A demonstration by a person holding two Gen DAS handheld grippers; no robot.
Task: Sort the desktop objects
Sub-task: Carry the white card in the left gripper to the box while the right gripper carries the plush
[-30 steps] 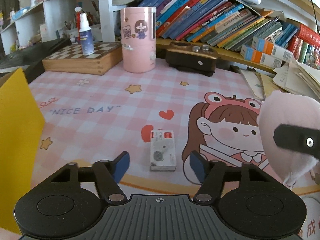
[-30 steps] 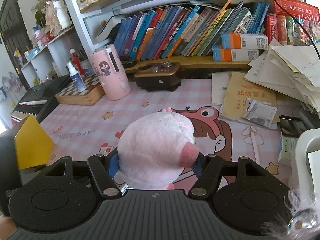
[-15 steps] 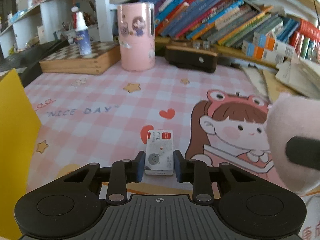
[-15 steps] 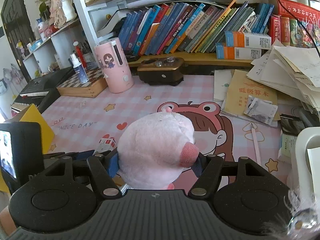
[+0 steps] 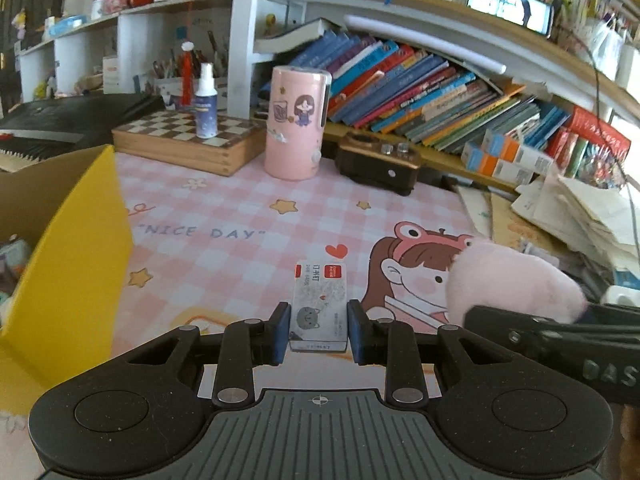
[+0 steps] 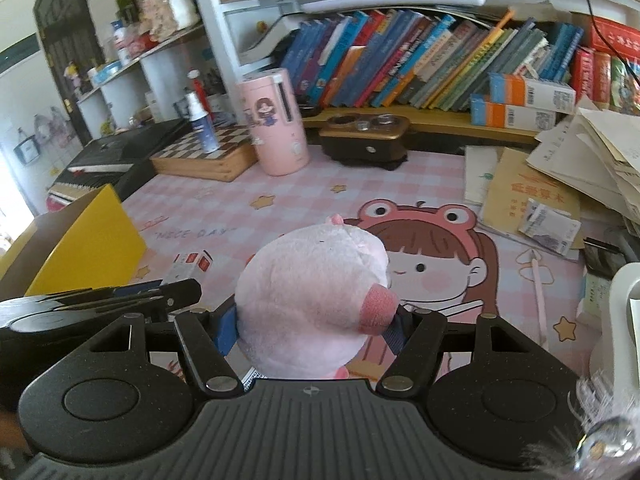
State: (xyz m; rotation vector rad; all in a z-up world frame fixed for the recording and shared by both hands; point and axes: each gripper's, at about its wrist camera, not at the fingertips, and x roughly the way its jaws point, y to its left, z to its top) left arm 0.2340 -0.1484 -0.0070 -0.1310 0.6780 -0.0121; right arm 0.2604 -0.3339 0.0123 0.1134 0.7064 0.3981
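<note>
My left gripper [image 5: 318, 330] is shut on a small white box of staples [image 5: 319, 308] with a red label, held a little above the pink checked desk mat [image 5: 224, 216]. The same box [image 6: 192, 264] shows in the right wrist view beyond the left gripper's body. My right gripper [image 6: 316, 324] is shut on a pink plush pig [image 6: 312, 304], whose round body fills the gap between the fingers. The plush pig [image 5: 512, 284] also shows at the right of the left wrist view.
An open yellow-lined cardboard box [image 5: 68, 272] stands at the left. At the back are a chessboard box [image 5: 188, 140] with a spray bottle [image 5: 206, 100], a pink cylinder [image 5: 296, 120] and a dark brown device [image 5: 380, 162]. Papers and envelopes [image 6: 532, 196] pile up at the right.
My left gripper closed on the staple box and lifted it off the mat, drawing back. The right gripper, still holding the plush pig, shifted slightly.
</note>
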